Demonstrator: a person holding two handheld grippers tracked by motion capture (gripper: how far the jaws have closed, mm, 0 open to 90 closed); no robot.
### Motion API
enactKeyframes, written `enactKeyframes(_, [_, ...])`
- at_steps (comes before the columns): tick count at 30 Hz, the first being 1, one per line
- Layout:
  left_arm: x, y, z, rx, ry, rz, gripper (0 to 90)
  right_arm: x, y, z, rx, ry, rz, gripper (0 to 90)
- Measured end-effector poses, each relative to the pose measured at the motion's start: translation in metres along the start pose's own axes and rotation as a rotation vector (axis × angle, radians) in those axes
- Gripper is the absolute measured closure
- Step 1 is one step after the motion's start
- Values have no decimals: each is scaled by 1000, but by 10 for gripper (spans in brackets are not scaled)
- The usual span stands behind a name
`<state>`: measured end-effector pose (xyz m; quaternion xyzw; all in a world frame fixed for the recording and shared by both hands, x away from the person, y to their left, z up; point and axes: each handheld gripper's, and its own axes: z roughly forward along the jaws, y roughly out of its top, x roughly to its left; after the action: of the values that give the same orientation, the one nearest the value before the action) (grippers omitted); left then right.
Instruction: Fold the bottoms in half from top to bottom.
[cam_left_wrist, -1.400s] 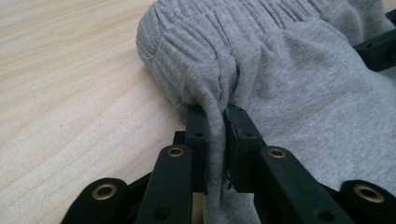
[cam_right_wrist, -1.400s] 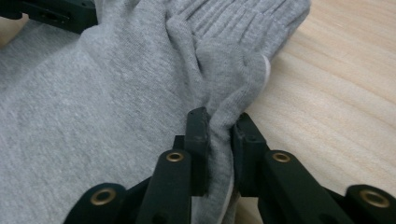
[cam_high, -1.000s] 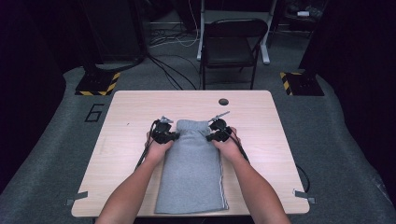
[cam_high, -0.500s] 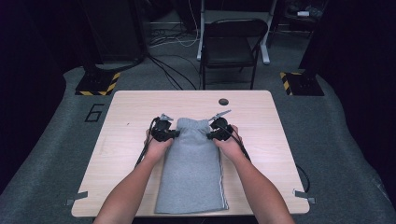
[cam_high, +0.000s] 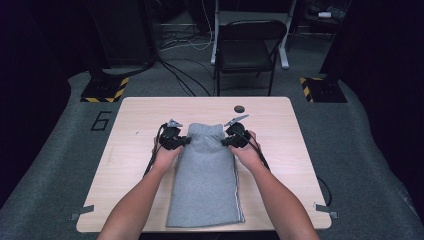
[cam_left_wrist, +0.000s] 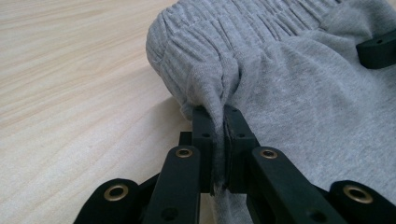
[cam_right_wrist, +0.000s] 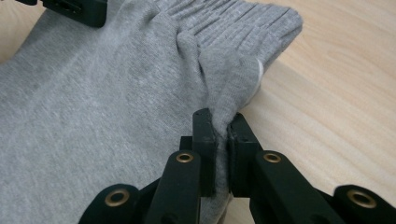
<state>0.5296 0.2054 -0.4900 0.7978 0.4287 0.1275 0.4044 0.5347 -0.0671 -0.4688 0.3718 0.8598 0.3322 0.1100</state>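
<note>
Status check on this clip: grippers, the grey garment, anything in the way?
Left gripper and right gripper both shut on grey garment, pinching its side edges near the waistband. Garment flat on table. Small dark disc beyond, clear.

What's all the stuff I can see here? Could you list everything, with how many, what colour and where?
Folded grey knit garment with a ribbed elastic waistband: one, grey, lying lengthwise on the middle of the table, waistband at the far end.
Light wooden table: one, pale wood, centre of the room.
Small dark round object: one, black, on the table beyond the garment; too small to identify.
Dark folding chair: one, black, on the floor behind the table.
Yellow-and-black striped stand bases: two, on the floor at the table's far corners.
Left gripper: one, black, clamped on the garment's left edge near the waistband.
Right gripper: one, black, clamped on the right edge.
Forearms: two, entering from the bottom.
</note>
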Motion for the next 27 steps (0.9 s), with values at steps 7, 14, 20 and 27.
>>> enactKeyframes(7, [3,2,-6,-24,0,-31,852,2,6,-4,-7,-5,-9,834])
enactKeyframes(14, [6,4,-11,-33,-6,-21,853,3,10,-9,-22,-7,-15,834])
enactKeyframes(20, [5,14,-14,-23,-12,7,853,3,11,-9,-21,-8,-19,834])
enactKeyframes(27, [5,26,-21,-38,-16,9,853,-1,15,-19,-56,-10,-33,834])
